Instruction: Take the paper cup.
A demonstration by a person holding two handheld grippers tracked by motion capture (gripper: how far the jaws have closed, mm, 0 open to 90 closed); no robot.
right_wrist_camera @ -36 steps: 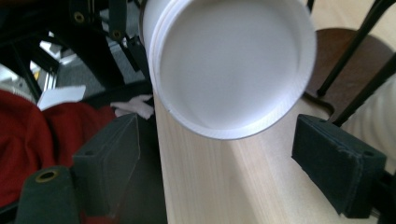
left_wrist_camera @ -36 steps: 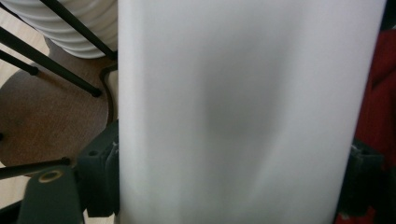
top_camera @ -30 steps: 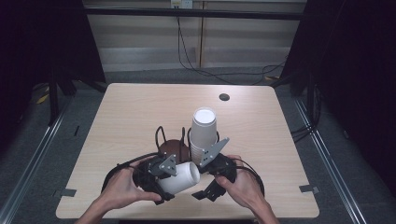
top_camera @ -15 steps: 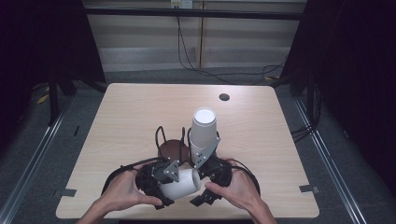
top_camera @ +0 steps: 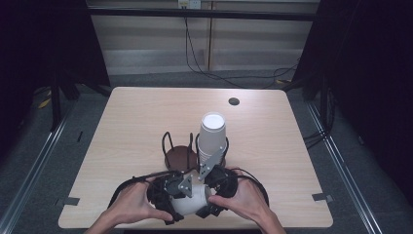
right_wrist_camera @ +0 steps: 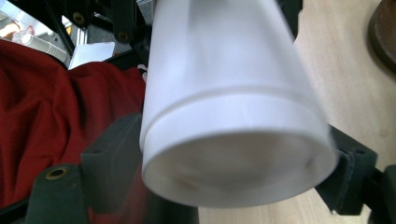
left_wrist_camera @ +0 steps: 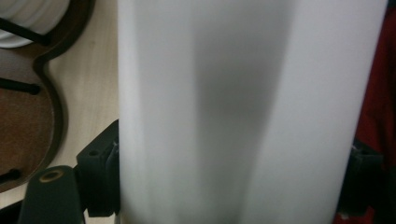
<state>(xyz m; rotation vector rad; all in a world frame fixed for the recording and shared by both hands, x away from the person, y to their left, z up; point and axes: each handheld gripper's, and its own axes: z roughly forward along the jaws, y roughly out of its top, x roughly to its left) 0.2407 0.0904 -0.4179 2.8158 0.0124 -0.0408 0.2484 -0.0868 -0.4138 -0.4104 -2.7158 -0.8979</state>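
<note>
cup: white paper cups (top_camera: pixel 194 201), nested, near desk's front edge; light, crushable.
left gripper (top_camera: pixel 170 195): clenched on cup wall.
right gripper (top_camera: pixel 214 187): clamping the rim end.
hold: gently, near the stiff rim.

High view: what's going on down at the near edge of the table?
A person holds a white paper cup lying on its side between the left gripper and the right gripper, low over the near edge of the table. Both pairs of jaws sit on either side of the cup; the right gripper view looks at its bottom end. Behind them a brown wire holder stands with a stack of white cups in its right ring; the left ring holds nothing.
</note>
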